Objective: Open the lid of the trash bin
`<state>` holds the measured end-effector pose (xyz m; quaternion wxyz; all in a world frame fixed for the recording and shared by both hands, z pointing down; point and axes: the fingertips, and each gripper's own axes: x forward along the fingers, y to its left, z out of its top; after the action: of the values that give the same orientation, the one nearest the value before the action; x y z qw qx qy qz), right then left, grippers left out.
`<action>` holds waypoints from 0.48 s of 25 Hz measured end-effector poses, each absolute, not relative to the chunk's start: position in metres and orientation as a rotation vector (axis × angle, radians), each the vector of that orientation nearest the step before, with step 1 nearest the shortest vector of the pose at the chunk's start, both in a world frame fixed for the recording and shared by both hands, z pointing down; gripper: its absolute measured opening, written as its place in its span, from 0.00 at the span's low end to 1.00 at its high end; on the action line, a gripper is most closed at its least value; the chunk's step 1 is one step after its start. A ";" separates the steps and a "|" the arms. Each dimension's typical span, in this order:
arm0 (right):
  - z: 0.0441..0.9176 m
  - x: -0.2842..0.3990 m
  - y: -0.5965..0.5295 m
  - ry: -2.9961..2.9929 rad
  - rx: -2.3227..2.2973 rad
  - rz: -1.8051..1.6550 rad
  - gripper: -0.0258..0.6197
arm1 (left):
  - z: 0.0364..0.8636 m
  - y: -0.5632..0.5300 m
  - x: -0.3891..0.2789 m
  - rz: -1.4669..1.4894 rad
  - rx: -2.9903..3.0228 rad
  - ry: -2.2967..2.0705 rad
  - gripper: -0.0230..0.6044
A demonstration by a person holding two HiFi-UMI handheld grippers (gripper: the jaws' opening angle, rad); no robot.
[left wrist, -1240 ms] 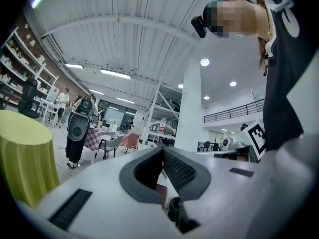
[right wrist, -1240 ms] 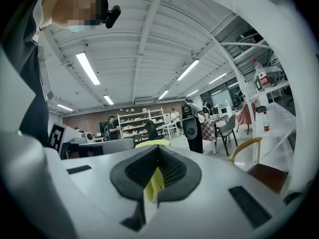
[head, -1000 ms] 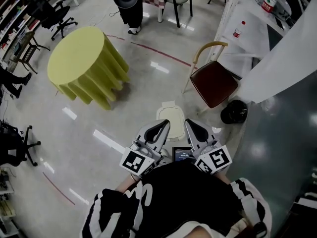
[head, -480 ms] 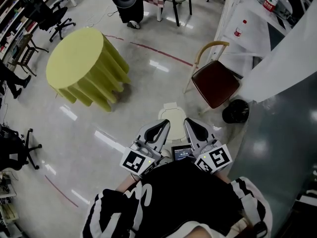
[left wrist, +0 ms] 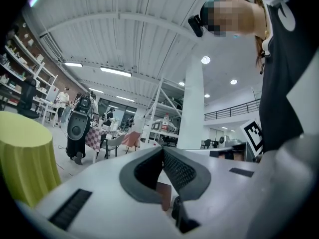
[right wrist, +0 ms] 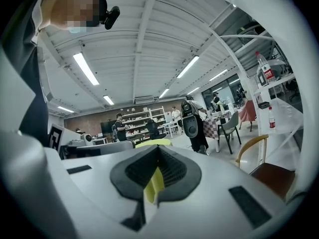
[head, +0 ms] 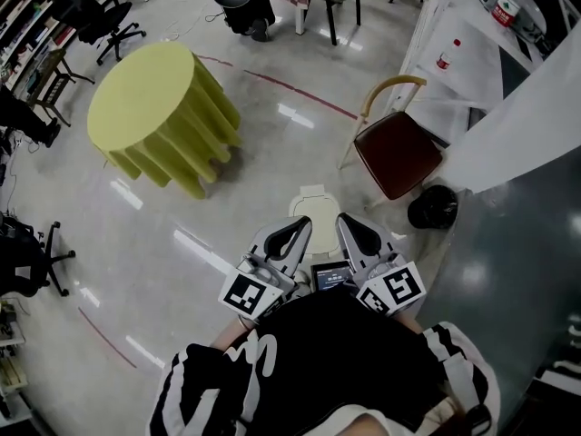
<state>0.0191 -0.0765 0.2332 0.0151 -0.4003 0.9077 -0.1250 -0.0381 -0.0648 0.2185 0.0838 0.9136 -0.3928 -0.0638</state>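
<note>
A cream-lidded trash bin (head: 314,212) stands on the floor just beyond both grippers in the head view, its lid down. My left gripper (head: 300,226) and right gripper (head: 344,222) are held side by side close to my body, tips pointing toward the bin, well above it. Both are shut with nothing between the jaws. The left gripper (left wrist: 162,151) and right gripper (right wrist: 158,148) point level across the room in their own views, so the bin is hidden there.
A round table with a yellow cloth (head: 150,103) stands to the left. A red-seated chair (head: 396,153) and a small black bin (head: 433,207) sit to the right, beside a white table (head: 472,71). Office chairs (head: 27,252) line the left edge.
The view has shifted slightly; the bin sits a touch nearer the gripper tips. Both grippers keep the same pose.
</note>
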 end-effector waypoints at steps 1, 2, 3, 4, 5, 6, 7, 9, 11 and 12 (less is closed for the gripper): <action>0.233 0.020 -0.077 2.833 -1.233 -0.390 0.05 | 0.218 -0.065 -0.037 -0.193 2.721 -1.183 0.05; 0.233 0.021 -0.078 2.841 -1.219 -0.387 0.04 | 0.217 -0.065 -0.036 -0.197 2.717 -1.194 0.05; 0.231 0.022 -0.079 2.848 -1.206 -0.379 0.04 | 0.216 -0.065 -0.034 -0.201 2.715 -1.204 0.05; 0.228 0.023 -0.080 2.854 -1.194 -0.366 0.04 | 0.214 -0.065 -0.033 -0.204 2.714 -1.212 0.05; 0.225 0.024 -0.081 2.856 -1.185 -0.355 0.04 | 0.213 -0.066 -0.031 -0.206 2.713 -1.220 0.05; 0.222 0.027 -0.082 2.856 -1.179 -0.349 0.04 | 0.211 -0.066 -0.028 -0.207 2.713 -1.225 0.05; 0.221 0.029 -0.082 2.855 -1.175 -0.347 0.04 | 0.210 -0.066 -0.026 -0.207 2.715 -1.229 0.05; 0.220 0.035 -0.082 2.857 -1.174 -0.352 0.04 | 0.208 -0.065 -0.022 -0.209 2.716 -1.236 0.05; 0.222 0.040 -0.082 2.861 -1.170 -0.361 0.04 | 0.207 -0.065 -0.019 -0.213 2.711 -1.246 0.05; 0.223 0.041 -0.082 2.862 -1.167 -0.366 0.04 | 0.207 -0.064 -0.018 -0.213 2.709 -1.252 0.05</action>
<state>0.0413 -0.0818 0.2225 0.0144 -0.3750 0.9194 -0.1176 -0.0182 -0.0644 0.2067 0.0749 0.9028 -0.4174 -0.0711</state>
